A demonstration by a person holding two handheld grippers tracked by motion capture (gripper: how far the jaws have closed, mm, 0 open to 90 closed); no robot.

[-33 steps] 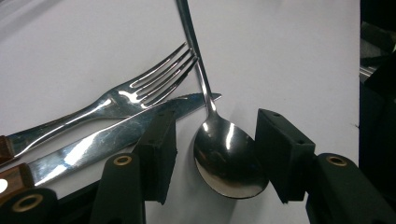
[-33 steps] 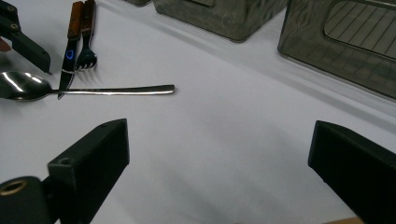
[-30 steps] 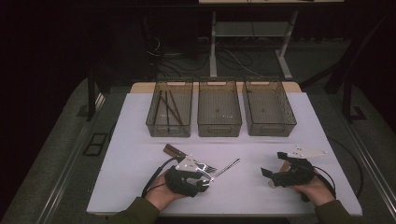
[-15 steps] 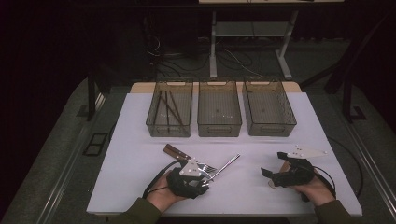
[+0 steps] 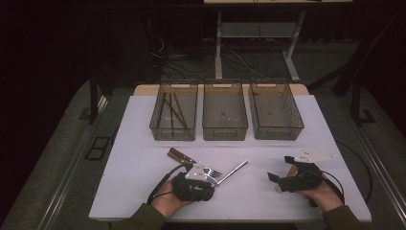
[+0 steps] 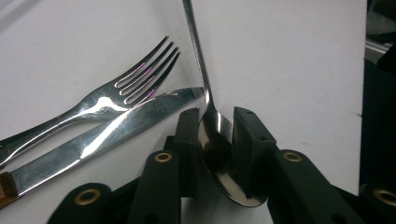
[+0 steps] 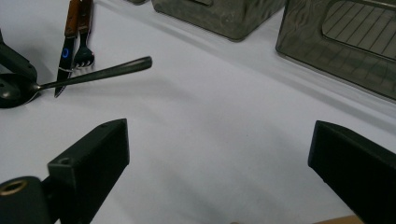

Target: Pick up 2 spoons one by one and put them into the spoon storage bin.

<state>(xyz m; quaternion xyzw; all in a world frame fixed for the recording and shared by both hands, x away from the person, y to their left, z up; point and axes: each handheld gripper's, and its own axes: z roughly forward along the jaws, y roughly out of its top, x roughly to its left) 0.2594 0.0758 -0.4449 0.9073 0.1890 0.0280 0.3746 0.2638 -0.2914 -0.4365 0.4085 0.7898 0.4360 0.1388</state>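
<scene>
A steel spoon point(image 6: 215, 135) lies on the white tabletop with its bowl between the jaws of my left gripper point(image 6: 215, 116). The jaws have just been closing, and both pads point(image 6: 254, 140) now press on the bowl. Its handle point(image 5: 234, 170) points away to the right. A fork point(image 6: 116, 98) and a wooden-handled knife point(image 6: 116, 130) lie just left of the jaws, untouched. In the high view my left gripper point(image 5: 210, 173) is at the front centre. My right gripper point(image 5: 278, 168) rests at the front right, its jaws point(image 7: 224, 140) wide open over bare table.
Three clear grey bins stand in a row at the back: the left bin point(image 5: 172, 135) holds dark sticks, while the middle bin point(image 5: 225, 136) and right bin point(image 5: 280, 135) look nearly bare. The white tabletop point(image 5: 143, 191) ends close in front of both hands.
Both hands stay in place. The left gripper looks drawn in more tightly around the spoon's bowl. Spoon, fork and knife lie where they were.
</scene>
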